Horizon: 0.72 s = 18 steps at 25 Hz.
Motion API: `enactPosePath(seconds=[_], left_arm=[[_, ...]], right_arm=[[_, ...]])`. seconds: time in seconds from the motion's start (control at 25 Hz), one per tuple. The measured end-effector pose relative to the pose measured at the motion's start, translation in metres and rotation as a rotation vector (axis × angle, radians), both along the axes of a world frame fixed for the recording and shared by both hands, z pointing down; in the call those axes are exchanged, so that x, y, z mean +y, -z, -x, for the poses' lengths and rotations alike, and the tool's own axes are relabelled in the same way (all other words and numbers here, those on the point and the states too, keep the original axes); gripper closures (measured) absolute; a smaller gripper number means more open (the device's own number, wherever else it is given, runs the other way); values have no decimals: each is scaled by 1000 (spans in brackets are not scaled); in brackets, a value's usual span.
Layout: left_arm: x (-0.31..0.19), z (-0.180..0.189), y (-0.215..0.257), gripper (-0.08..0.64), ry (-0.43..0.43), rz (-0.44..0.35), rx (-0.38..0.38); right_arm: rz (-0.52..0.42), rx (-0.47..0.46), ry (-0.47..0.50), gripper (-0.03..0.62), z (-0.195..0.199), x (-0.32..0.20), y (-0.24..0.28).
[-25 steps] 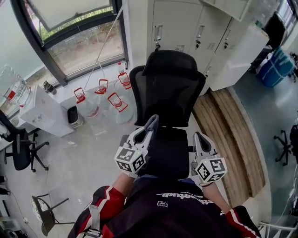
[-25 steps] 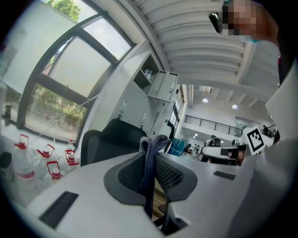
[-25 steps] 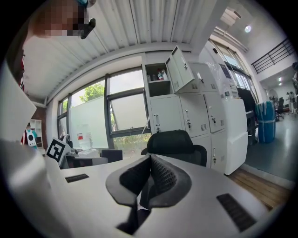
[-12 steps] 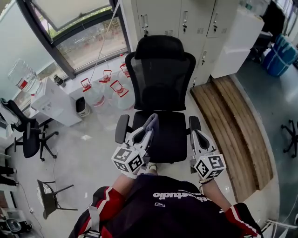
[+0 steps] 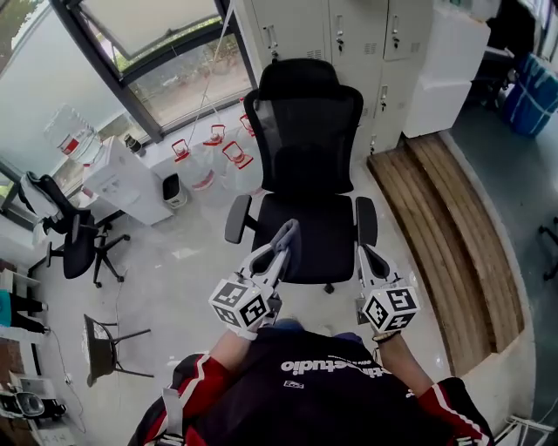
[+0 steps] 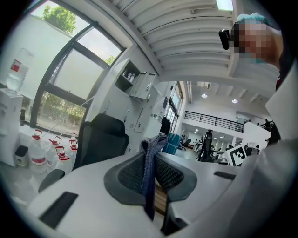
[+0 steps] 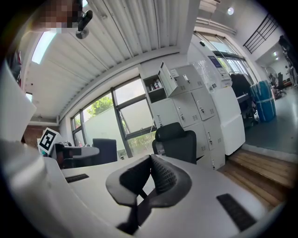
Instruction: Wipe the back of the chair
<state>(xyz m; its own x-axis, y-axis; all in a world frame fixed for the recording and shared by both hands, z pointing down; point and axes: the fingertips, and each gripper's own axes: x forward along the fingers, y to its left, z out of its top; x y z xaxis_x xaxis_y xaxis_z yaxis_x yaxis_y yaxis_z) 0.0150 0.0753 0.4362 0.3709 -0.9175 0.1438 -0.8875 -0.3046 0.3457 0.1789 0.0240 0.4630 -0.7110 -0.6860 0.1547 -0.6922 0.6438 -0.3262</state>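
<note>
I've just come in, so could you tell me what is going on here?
A person stands facing the chair with a tool in each hand. The left tool is shut on a cloth; the right tool is shut and empty. Both are held short of the chair, so wiping its back has not yet begun.

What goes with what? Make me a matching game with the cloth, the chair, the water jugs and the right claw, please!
Things:
1. cloth
2. chair
3. water jugs
4. right claw

Places or states:
A. beside the window
B. shut, with nothing in it
C. pinched in the left claw
D. black, in front of the lockers

Pairs: 1-C, 2-D, 3-A, 4-B
</note>
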Motion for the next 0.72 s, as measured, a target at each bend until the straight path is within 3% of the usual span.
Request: enactPosePath(seconds=[0.36,0.72], left_arm=[[60,9,34,500,4,-55,-50],[168,64,69,500,39,-139,-112]], right_arm=[[-2,-31,-9,579,-3,63,17],[-88,19,-59,580,21,172,60]])
